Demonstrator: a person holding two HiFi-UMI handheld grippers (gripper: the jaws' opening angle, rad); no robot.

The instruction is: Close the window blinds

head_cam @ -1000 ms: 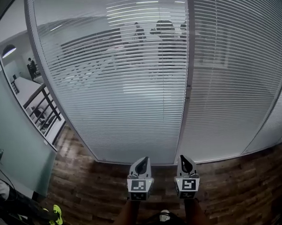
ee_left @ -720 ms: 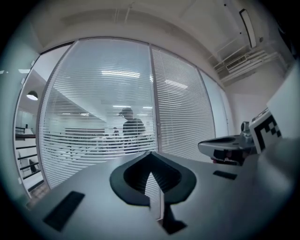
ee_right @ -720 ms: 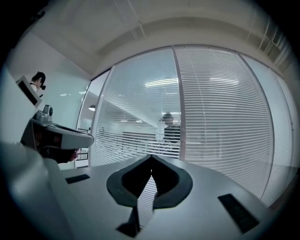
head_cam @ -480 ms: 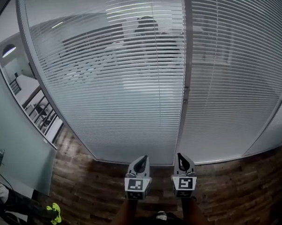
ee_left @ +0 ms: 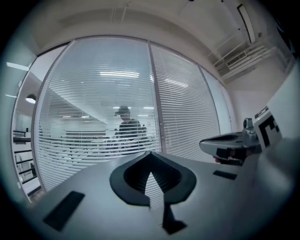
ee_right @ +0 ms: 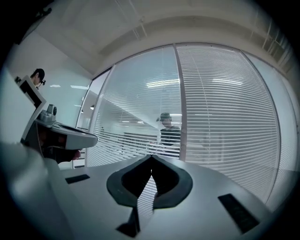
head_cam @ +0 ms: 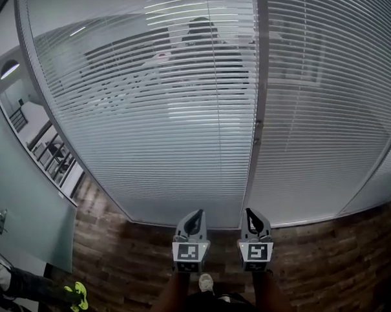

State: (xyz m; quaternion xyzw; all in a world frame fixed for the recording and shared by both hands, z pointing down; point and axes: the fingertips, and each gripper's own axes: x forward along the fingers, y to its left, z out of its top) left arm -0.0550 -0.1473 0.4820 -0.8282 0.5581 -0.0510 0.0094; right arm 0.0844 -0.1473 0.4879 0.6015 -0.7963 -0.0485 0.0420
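Straight ahead of both grippers, and well apart from them, the window blinds [head_cam: 169,140] are hung in two tall panels of thin, pale, matte horizontal slats. In the panel ahead of the left gripper [head_cam: 196,215] the slats are tilted open enough that a person [head_cam: 203,35] on the far side can be seen through them. In the right-hand panel [head_cam: 329,114], ahead and to the right of the right gripper [head_cam: 250,213], they are read as more nearly shut, so the left panel is judged to be the one not yet closed.

Between the panels a slim grey upright post [head_cam: 256,85] is set, almost in line with the right gripper. A small fitting [head_cam: 257,141] is carried on it, too small to be identified, though a blind control may be supposed there. Below the grippers a floor [head_cam: 116,259] of dark, grained wood planks is laid.

The grippers are held level, side by side and near each other, pointed at the blinds. This is taken as an approach posture, not a reach, since nothing is within touch. Each is shaped from smooth grey plastic, with a marker cube [head_cam: 189,252] at its back. Both pairs of jaws are brought together at the tips with nothing held. A spade-shaped outline is formed by the black ribbed pads [ee_left: 166,174].
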